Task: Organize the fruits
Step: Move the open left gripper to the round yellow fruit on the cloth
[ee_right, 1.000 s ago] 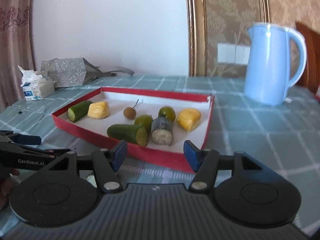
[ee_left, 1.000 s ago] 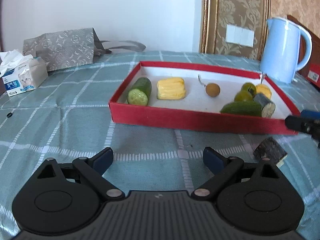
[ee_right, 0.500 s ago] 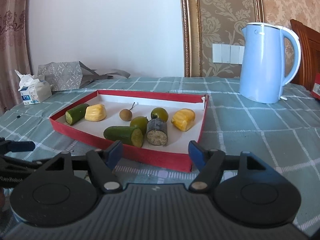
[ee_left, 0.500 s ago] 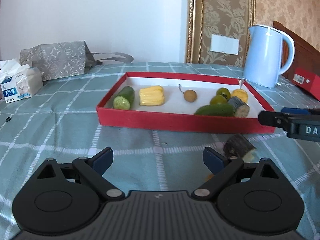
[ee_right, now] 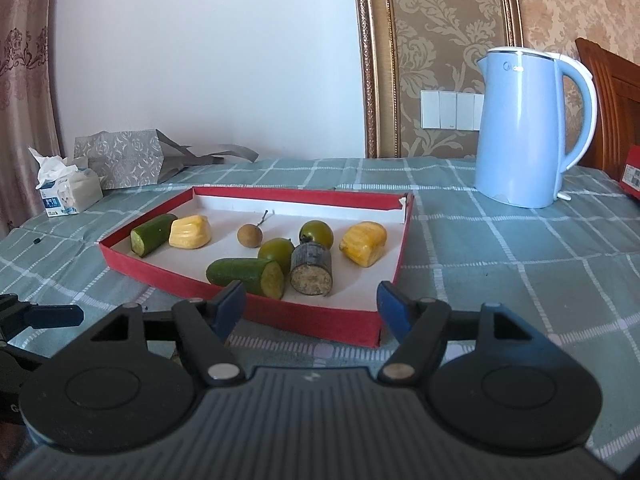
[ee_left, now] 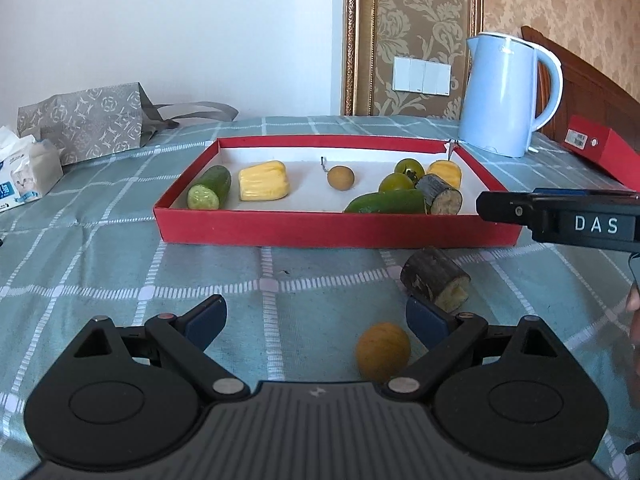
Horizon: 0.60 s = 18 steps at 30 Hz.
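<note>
Two hand-held grippers hover low over a table spread with a soft, wrinkled teal checked cloth (ee_left: 120, 264), where a shallow red cardboard tray (ee_left: 336, 232) with a white floor already holds most of the fruit. The left gripper (ee_left: 316, 318) is spread wide and holds nothing; the right gripper (ee_right: 310, 300) is likewise wide open and empty, facing the tray's near corner. Two pieces lie outside the tray on the cloth: a small, smooth tan round fruit (ee_left: 383, 351) just inside the left gripper's right finger, and a stubby dark-barked sugarcane segment (ee_left: 436, 278) with a pale fibrous cut face just beyond that fingertip. Inside the tray sit two glossy cucumber halves (ee_left: 210, 188), two ridged yellow jackfruit pieces (ee_left: 264, 186), a stemmed longan (ee_left: 340, 177), two green tomatoes (ee_left: 396, 182) and another cane segment (ee_left: 440, 196). The likely trouble: the round fruit rolls easily and sits off-centre, so closing jaws could nudge it away rather than seat it; the cane cylinder could roll on the yielding cloth if bumped by the finger beside it. The tray's light walls could shift if clipped, and the right gripper crosses near the left's path, risking a knock. A pale blue plastic kettle (ee_right: 528, 128) stands well behind.
</note>
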Each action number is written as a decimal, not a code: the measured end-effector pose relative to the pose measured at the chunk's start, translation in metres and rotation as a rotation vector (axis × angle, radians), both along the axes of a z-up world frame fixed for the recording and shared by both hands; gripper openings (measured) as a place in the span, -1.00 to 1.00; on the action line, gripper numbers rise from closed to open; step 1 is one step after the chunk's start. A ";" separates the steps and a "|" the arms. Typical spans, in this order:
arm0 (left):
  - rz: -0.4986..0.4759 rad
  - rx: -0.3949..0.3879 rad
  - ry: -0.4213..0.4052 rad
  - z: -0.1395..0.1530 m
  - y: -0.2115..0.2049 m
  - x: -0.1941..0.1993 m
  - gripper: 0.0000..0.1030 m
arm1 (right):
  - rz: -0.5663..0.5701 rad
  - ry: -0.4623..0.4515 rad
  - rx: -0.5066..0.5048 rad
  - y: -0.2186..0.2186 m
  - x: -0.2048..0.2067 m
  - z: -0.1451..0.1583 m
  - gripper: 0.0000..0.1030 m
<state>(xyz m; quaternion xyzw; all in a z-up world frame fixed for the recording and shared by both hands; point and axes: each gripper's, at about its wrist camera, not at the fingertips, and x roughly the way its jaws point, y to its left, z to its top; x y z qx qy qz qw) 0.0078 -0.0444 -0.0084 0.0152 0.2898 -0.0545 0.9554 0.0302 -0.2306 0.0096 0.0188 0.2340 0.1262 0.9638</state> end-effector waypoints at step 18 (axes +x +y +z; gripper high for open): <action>-0.046 0.003 0.023 -0.005 -0.002 -0.002 0.89 | 0.016 0.022 0.015 0.000 -0.001 -0.001 0.49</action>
